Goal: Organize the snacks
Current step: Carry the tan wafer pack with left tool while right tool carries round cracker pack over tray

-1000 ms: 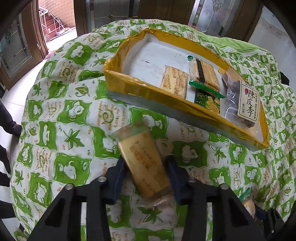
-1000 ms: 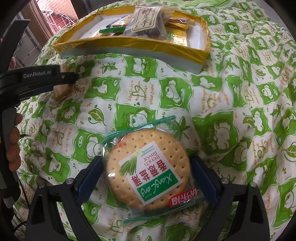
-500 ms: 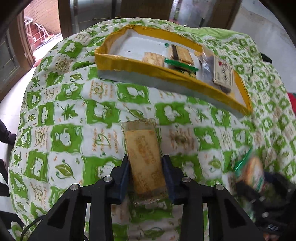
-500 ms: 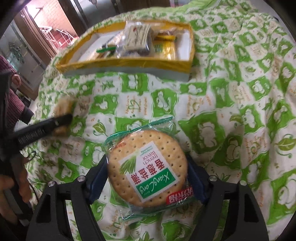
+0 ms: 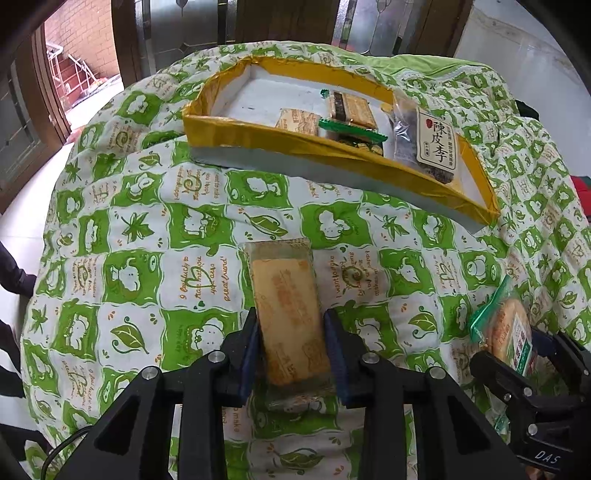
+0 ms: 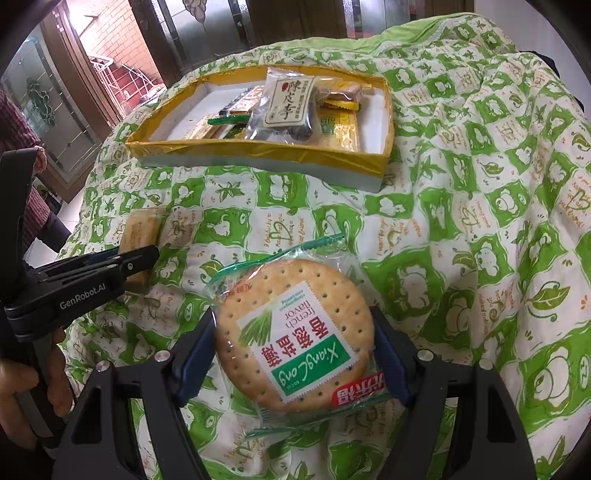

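My left gripper (image 5: pixel 291 350) is shut on a rectangular tan biscuit packet (image 5: pixel 286 314) and holds it above the green-and-white quilt. My right gripper (image 6: pixel 295 354) is shut on a round cracker packet (image 6: pixel 295 332) with a green label. A yellow-rimmed tray (image 5: pixel 258 136) lies ahead on the quilt and holds several snack packets, among them a clear bag with a white label (image 5: pixel 436 144). In the right wrist view the tray (image 6: pixel 258 155) is ahead to the left, and the left gripper (image 6: pixel 122 266) with its biscuit packet (image 6: pixel 142 230) is at the left. The round cracker also shows at the right of the left wrist view (image 5: pixel 511 339).
The quilt (image 5: pixel 147 258) covers a rounded table that drops off at the left and right. Wooden and glass doors (image 5: pixel 258 22) stand behind. The person's hand (image 6: pixel 33 387) holds the left gripper's handle at the left edge.
Both grippers have drawn back from the tray and risen a little, each still holding its packet. The tray now looks farther away in both views.
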Demonstrator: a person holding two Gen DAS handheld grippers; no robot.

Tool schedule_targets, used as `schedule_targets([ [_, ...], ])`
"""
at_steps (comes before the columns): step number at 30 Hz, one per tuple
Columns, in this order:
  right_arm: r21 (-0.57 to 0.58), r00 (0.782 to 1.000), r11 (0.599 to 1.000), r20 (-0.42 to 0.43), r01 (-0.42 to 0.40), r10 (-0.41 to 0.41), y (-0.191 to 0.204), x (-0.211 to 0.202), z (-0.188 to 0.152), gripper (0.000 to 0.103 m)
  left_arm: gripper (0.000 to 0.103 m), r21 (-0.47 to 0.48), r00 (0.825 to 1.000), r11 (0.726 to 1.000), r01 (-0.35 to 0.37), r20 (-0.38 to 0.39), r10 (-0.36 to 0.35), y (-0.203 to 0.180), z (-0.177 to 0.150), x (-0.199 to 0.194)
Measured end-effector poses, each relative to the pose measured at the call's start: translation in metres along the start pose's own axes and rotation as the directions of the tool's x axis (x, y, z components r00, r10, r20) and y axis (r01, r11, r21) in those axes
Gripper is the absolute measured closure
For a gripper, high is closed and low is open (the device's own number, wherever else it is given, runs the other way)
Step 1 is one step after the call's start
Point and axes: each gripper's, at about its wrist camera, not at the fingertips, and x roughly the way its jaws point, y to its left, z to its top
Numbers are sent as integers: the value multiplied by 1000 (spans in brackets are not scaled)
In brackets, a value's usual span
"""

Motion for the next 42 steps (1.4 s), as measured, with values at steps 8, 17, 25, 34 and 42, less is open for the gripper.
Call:
schedule_targets([
  [8, 11, 999, 1000, 34, -21, 21, 0, -9, 3, 26, 71, 36, 1000, 999, 16, 16, -17, -5, 0, -13],
  [17, 50, 996, 997, 68, -64, 61, -2, -28, 18, 26, 71, 82, 998, 994, 68, -7, -68, -14, 14, -22],
  [25, 38, 996, 998, 77, -55, 52, 2, -35, 26, 26, 71, 94, 997, 992, 83, -15, -82, -14, 18, -23],
  [34, 25, 995, 998, 85, -52, 50, 4, -38, 38, 26, 71, 119, 995, 988, 95, -12, -95, -17, 25, -24],
  [42, 16, 994, 999, 98, -51, 49, 7, -41, 53, 26, 71, 131, 996, 987, 91, 4, -92, -12, 38, -29],
])
